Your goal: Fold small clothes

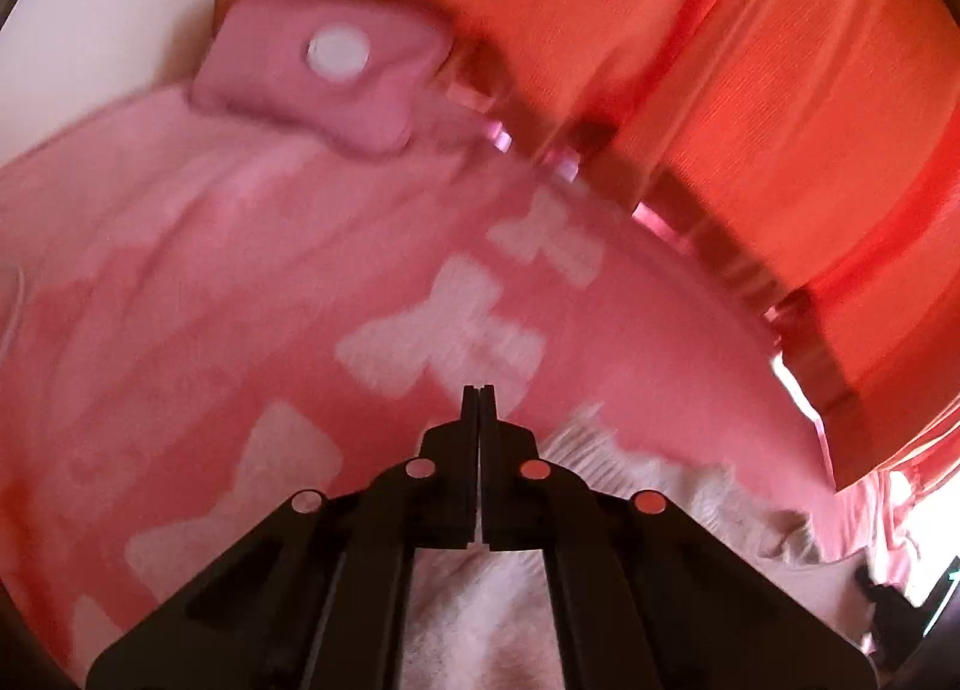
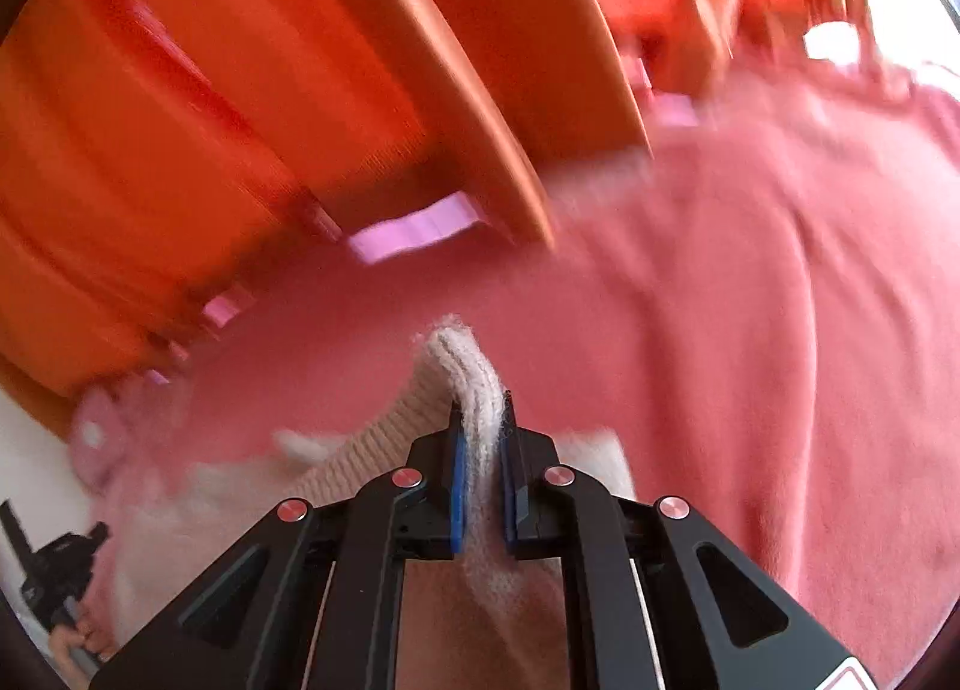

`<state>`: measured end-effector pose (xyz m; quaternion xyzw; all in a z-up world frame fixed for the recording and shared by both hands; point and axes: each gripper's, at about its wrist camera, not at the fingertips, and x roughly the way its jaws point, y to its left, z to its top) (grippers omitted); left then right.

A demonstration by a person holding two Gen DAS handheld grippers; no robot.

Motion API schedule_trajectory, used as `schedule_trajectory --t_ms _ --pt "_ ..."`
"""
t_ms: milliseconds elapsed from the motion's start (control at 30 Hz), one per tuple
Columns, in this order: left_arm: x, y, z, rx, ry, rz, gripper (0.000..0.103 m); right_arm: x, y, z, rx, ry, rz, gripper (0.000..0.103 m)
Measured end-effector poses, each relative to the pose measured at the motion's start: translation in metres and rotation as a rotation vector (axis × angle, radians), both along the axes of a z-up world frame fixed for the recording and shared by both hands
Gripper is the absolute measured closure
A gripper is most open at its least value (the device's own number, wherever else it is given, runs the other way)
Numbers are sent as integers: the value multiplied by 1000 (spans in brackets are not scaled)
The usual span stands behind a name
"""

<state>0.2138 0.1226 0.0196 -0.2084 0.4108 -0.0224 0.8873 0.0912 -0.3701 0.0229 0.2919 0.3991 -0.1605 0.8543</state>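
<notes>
The left gripper (image 1: 479,390) is fully closed, its two black fingers pressed flat together with nothing visible between the tips. It points down over a pink knitted garment (image 1: 210,282) patterned with white bow shapes (image 1: 444,330). The garment lies spread on a white tabletop (image 1: 90,12), bare only toward the far left corner of the left wrist view. A pink tab with a white round button (image 1: 338,52) lies on the garment's far edge. A white ribbed trim (image 1: 600,450) of the garment shows just beside the left gripper's fingers, on their right side.

The right gripper (image 2: 482,420) is clamped narrowly on a cream ribbed band (image 2: 468,372) of the same garment. The band stands upright between the blue pads (image 2: 459,486) and folds over above the fingertips. The pink body of the garment (image 2: 750,330) spreads to the right and beyond the gripper.

Orange pleated fabric (image 1: 660,30) hangs along the far edge of the tabletop in both views; the same fabric (image 2: 210,120) fills the upper left of the right wrist view. At the lower left of that view, the other gripper (image 2: 60,558) appears, held in a hand (image 2: 84,636). Both views are motion-blurred.
</notes>
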Motion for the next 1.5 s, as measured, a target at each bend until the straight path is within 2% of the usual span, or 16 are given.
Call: schedule_trajectory --t_ms 33,100,133,167,367,433,533,567,733,867,933,1100,1200,1300,1433,1500 --pt "1 -1 -2 -35 20 -28 103 2 -1 -6 11 21 3 95" --pt "3 -7 -2 -87 46 -82 79 0 -1 -2 20 15 9 92" --pt "2 -11 0 -77 46 -83 47 -1 0 1 29 5 12 87" --pt "0 -13 1 -57 42 -78 35 -1 1 2 29 3 9 86" --pt "3 -28 -9 53 73 -131 36 4 8 -3 12 36 41 59" --pt "6 -34 -15 96 95 -160 52 7 13 -5 -14 49 57 59" --pt "2 -44 -9 160 64 -216 92 8 23 -1 -66 41 92 93" --pt "0 -46 -5 176 46 -212 93 4 25 7 -76 -1 81 93" --pt "-16 -54 39 217 -139 -181 94 -15 28 59 -138 -258 41 95" --pt "12 -55 -4 285 -3 -163 93 17 2 -15 -62 55 14 95" --pt "18 -52 -22 277 68 -164 93 15 -5 -25 -11 39 0 95" --pt "4 -46 3 294 13 -116 89 -8 6 24 -56 -64 -71 82" --pt "-19 -53 31 286 -73 -112 69 -14 43 42 -133 -131 53 82" --pt "-56 -80 47 220 -152 -231 53 -5 104 28 -100 -76 319 82" --pt "-62 -123 10 318 -15 -386 49 10 166 -15 -171 125 515 85" --pt "-57 -132 -9 341 60 -405 49 8 176 -7 -253 88 508 84"
